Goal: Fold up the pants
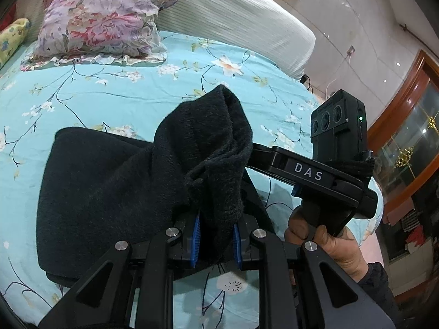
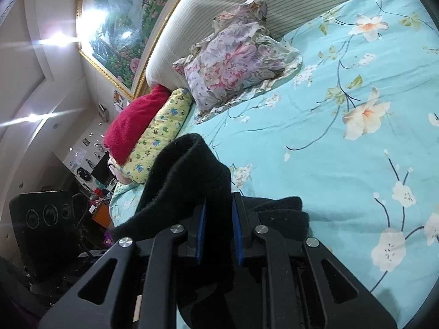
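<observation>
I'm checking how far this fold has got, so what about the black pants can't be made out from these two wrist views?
- Left wrist view: the near edge of the black pants lies behind the left gripper.
- Right wrist view: only a bunched part of the pants shows in the right gripper; the rest is cut off below.
- Neither view shows waistband or leg ends: the black cloth gives no detail.
- Left wrist view: the right gripper's fingertips are behind the raised cloth.

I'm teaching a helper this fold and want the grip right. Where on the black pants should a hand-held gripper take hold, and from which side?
Grip a bunched edge of the black pants, coming in from the near side of the bed. Both the left hand-held gripper and the right hand-held gripper already pinch thick gathered folds there.
</observation>
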Available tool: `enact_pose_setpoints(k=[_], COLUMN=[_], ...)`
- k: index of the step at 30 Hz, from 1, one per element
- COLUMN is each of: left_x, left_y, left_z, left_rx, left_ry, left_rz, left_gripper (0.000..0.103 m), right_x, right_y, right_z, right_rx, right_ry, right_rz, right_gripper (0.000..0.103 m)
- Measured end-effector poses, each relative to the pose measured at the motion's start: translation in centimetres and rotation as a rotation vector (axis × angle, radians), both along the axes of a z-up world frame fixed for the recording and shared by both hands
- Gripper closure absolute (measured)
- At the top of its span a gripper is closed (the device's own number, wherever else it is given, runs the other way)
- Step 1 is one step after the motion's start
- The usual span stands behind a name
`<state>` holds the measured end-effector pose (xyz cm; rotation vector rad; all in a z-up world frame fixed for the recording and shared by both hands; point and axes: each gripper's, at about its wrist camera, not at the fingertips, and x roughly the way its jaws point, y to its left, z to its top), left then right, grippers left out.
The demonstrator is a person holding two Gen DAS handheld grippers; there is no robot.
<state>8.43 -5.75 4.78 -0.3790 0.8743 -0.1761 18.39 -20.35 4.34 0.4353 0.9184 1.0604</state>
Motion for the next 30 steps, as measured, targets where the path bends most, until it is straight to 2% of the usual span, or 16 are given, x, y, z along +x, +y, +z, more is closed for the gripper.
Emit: enact_pose_setpoints(k=[11, 14, 16, 17, 18, 19, 21, 23, 26, 30], left_x=[0.5, 0.4, 0.2, 0.1, -0.1, -0.3, -0.7, -1.1, -1.8, -2.8], left_y=[-0.9, -1.1, -1.5, -1.6, -1.7, -1.9, -2.0, -2.0, -1.2, 0.1], left_z=[-0.9, -0.9, -0.7, -0.6, -0.5, -0.3, 0.1, 0.3, 0.5, 0.9], left_rx=[0.023, 0.036, 0.05, 0.049, 0.041, 0.027, 0.022, 0.025, 0.006, -0.027], left_ry=[0.011, 0.002, -0.01, -0.014, -0.02, -0.026, -0.039, -0.045, -0.045, -0.046], left_rz=[-0.009, -0.014, -0.032, -0.042, -0.055, -0.069, -0.082, -0.085, -0.075, -0.046], left_gripper=[0.082, 0.078, 0.065, 0.059, 0.048, 0.041, 0.038, 0.038, 0.038, 0.038], right_x=[-0.5, -0.8, -1.3, -1.5, -1.8, -1.9, -2.4, -3.0, -4.2, -5.6], right_y=[-0.8, -1.5, -2.2, -2.5, -2.9, -3.1, -3.9, -4.8, -5.5, -5.2], right_z=[0.2, 0.6, 1.2, 1.6, 1.9, 2.1, 2.5, 2.8, 3.3, 4.0], right_rx=[-0.043, -0.07, -0.091, -0.109, -0.131, -0.143, -0.165, -0.145, -0.096, -0.127], right_ry=[0.011, 0.014, -0.001, -0.009, -0.011, -0.01, 0.003, 0.016, 0.017, 0.008], right_rz=[-0.04, -0.086, -0.131, -0.16, -0.192, -0.212, -0.267, -0.307, -0.336, -0.353], right_gripper=[0.087, 0.087, 0.087, 0.085, 0.08, 0.077, 0.061, 0.045, 0.043, 0.04])
